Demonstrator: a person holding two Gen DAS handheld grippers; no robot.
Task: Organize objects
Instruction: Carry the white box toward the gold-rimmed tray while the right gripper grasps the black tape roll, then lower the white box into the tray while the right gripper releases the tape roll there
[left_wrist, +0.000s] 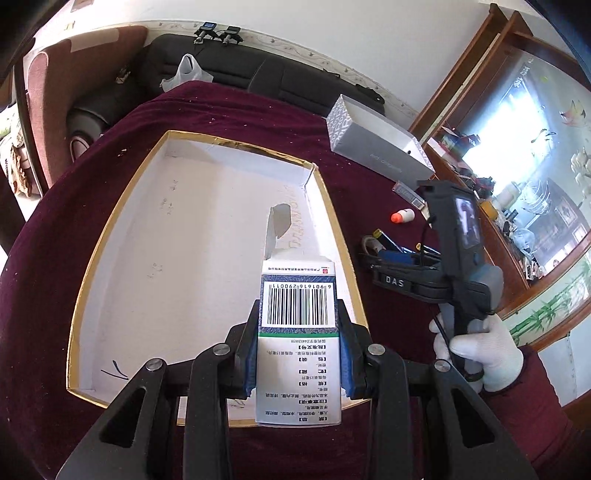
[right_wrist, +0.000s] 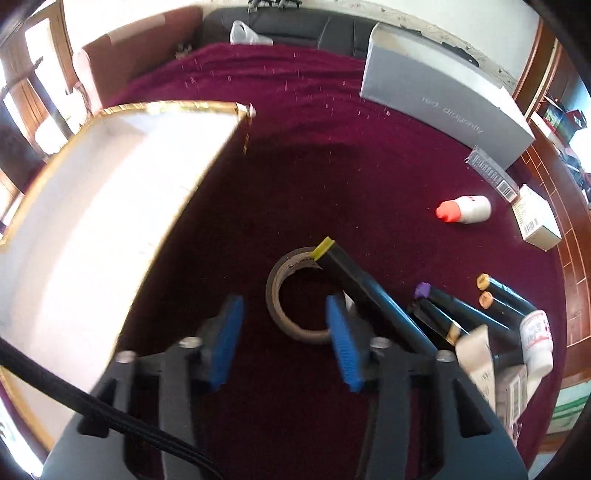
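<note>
My left gripper is shut on a white medicine carton with a barcode, gripped by its sides. It hangs over the near right part of a big white open box with a gold rim. My right gripper stands open low over the maroon cloth, nothing pressed between its blue pads. A brown tape roll lies flat just beyond them, and the right pad overlaps its right edge. A black marker with a yellow end rests across the roll. A white-gloved hand carries the right gripper.
Right of the roll lie several markers, a small white bottle and cartons. Further back are a white bottle with an orange cap, a small carton, a barcode strip and a long grey box.
</note>
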